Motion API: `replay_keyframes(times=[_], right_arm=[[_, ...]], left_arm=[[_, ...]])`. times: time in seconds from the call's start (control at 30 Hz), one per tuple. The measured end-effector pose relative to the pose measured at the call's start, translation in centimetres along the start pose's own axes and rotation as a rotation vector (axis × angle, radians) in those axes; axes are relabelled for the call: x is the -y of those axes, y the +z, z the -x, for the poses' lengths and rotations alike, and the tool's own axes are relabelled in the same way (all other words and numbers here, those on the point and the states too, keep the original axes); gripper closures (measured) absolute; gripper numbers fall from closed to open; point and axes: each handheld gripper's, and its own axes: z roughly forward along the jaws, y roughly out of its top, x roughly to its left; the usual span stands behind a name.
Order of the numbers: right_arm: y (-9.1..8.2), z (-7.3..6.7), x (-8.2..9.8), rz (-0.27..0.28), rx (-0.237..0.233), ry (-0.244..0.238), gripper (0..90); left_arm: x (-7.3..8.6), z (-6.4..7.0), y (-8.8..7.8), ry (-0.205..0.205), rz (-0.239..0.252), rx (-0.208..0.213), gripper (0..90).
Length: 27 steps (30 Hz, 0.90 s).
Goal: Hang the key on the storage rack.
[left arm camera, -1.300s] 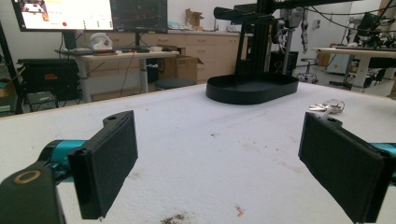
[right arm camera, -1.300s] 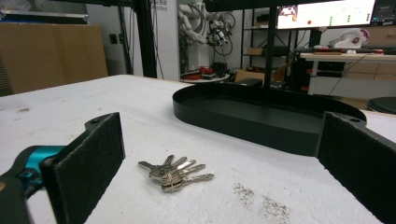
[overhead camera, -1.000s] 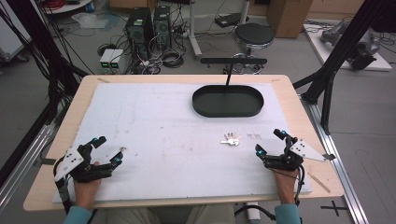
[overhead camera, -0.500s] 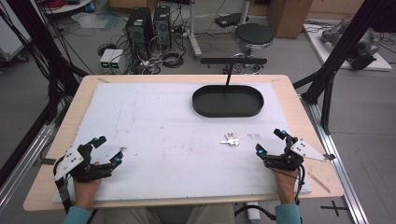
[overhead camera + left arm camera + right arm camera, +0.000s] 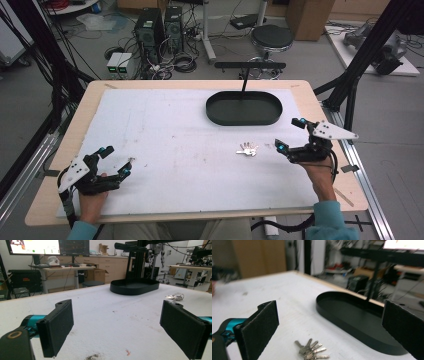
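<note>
A small bunch of silver keys (image 5: 247, 149) lies flat on the white table cover, right of centre. Behind it stands a black oval tray (image 5: 215, 116), with nothing in it. My right gripper (image 5: 288, 134) is open, just right of the keys and apart from them. In the right gripper view the keys (image 5: 312, 350) lie low between the wide-apart jaws of the right gripper (image 5: 329, 332), with the tray (image 5: 337, 319) beyond. My left gripper (image 5: 116, 160) is open at the near left; the left gripper (image 5: 120, 330) looks across bare cover toward the tray (image 5: 135, 291) and the keys (image 5: 175, 297).
A black T-shaped stand (image 5: 249, 65) rises behind the tray at the table's far edge. Black frame posts (image 5: 357, 75) flank the table on the right. A stool (image 5: 272, 36), computer towers and cables sit on the floor beyond. The white cover (image 5: 170, 130) carries faint stains.
My right gripper has moved forward and a little up, toward the tray's right end, still open. The left gripper and the keys have stayed put.
</note>
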Motion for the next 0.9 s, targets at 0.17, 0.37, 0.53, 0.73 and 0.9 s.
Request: replay_keyframes(times=[0.17,0.37,0.53,0.73,0.9], right_arm=[[1.8,0.3,-2.0,-0.139,-0.077,-0.056,0.5],[4.1,0.6,-3.1,-0.262,-0.154,-0.107,0.5],[5.6,1.0,-2.8,-0.334,-0.203,-0.125,0.5],[6.7,1.3,-2.2,-0.423,-0.251,-0.128,0.5],[7.6,1.3,-2.3,-0.500,-0.299,-0.147,0.5]], left_arm=[[0.0,0.0,0.0,-0.001,-0.003,0.000,12.1],[0.0,0.1,0.0,0.002,-0.001,0.001,12.1],[0.0,0.1,0.0,0.003,0.001,0.001,12.1],[0.0,0.1,0.0,0.001,-0.001,-0.002,12.1],[0.0,0.1,0.0,0.002,-0.003,-0.002,12.1]])
